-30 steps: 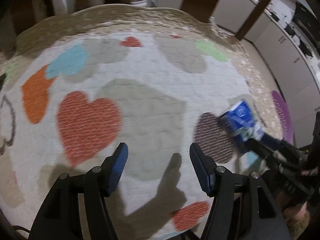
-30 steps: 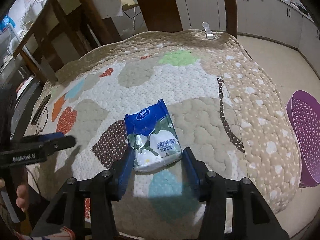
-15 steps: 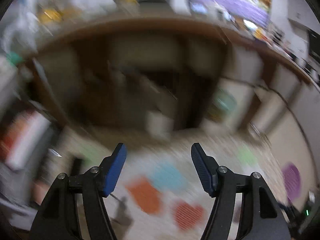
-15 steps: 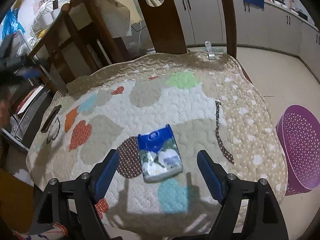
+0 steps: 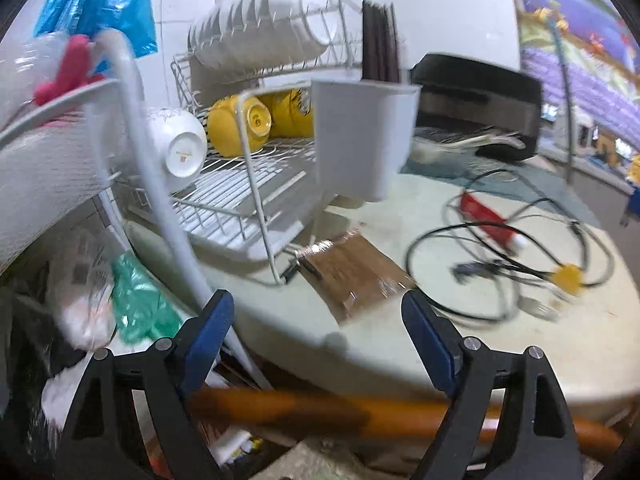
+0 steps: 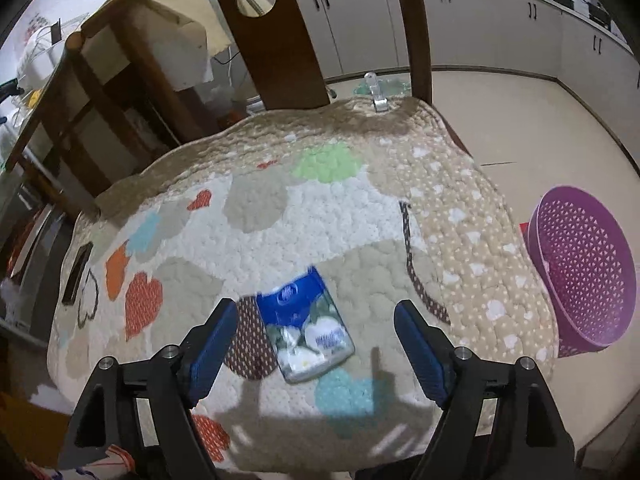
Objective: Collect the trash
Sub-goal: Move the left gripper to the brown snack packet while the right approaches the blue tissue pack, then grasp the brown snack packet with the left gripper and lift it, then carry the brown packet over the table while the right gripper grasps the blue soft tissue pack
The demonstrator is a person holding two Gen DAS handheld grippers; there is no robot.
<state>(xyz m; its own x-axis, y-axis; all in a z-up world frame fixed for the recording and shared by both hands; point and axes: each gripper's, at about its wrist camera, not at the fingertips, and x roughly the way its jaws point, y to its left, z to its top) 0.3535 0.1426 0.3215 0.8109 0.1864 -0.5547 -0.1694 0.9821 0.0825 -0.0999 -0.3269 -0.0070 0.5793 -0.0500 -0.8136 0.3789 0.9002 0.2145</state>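
Observation:
A blue and white tissue pack (image 6: 306, 328) lies flat on the heart-patterned quilt (image 6: 320, 208). My right gripper (image 6: 316, 306) hovers just above it, open, with its blue pads well clear of the pack on both sides. In the left wrist view my left gripper (image 5: 316, 300) faces a pale tabletop (image 5: 520, 352). Its jaws are opening and nothing is between them. A brown foil-edged packet (image 5: 352, 272) lies on that table just beyond the fingertips. A purple perforated basket (image 6: 580, 280) stands on the floor to the right of the quilt.
A white dish rack (image 5: 248, 184) with bowls and a white utensil holder (image 5: 360, 136) crowds the table's left. Tangled cables (image 5: 500, 272) lie at right. An orange-brown rail (image 5: 320, 412) crosses below the left fingers. A wooden chair back (image 6: 264, 32) stands behind the quilt.
My right gripper opened off the tissue pack and rose a little, leaving the pack on the quilt. My left gripper swung up from the quilt to the table, its jaws widening.

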